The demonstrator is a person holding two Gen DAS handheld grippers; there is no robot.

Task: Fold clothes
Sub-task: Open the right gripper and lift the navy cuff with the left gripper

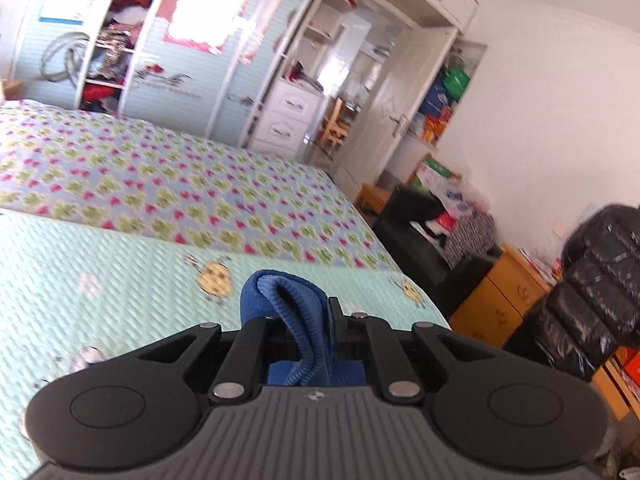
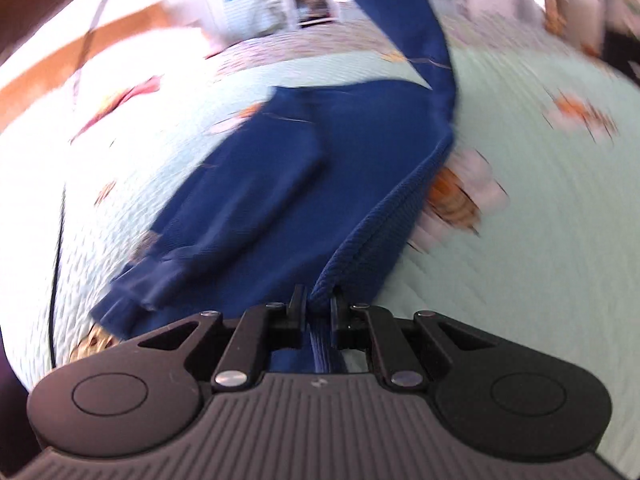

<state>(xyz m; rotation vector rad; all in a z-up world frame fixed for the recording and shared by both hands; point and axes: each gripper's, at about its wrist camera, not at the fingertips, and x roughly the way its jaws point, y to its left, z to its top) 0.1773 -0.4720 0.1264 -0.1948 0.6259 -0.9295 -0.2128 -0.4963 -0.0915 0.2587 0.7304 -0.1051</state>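
The right gripper (image 2: pixel 320 304) pinches the ribbed hem of the blue sweater (image 2: pixel 320 152), its jaws pressed together on the knit. From there the garment's long axis runs straight ahead across the mint quilt (image 2: pixel 540 260), toward the far edge of the bed, one sleeve (image 2: pixel 224 216) lying folded over the body. The left gripper (image 1: pixel 298 316) clamps another bunched fold of the same blue knit, lifted above the quilt near the bed's right edge. The next fold probably carries the hem forward along that axis.
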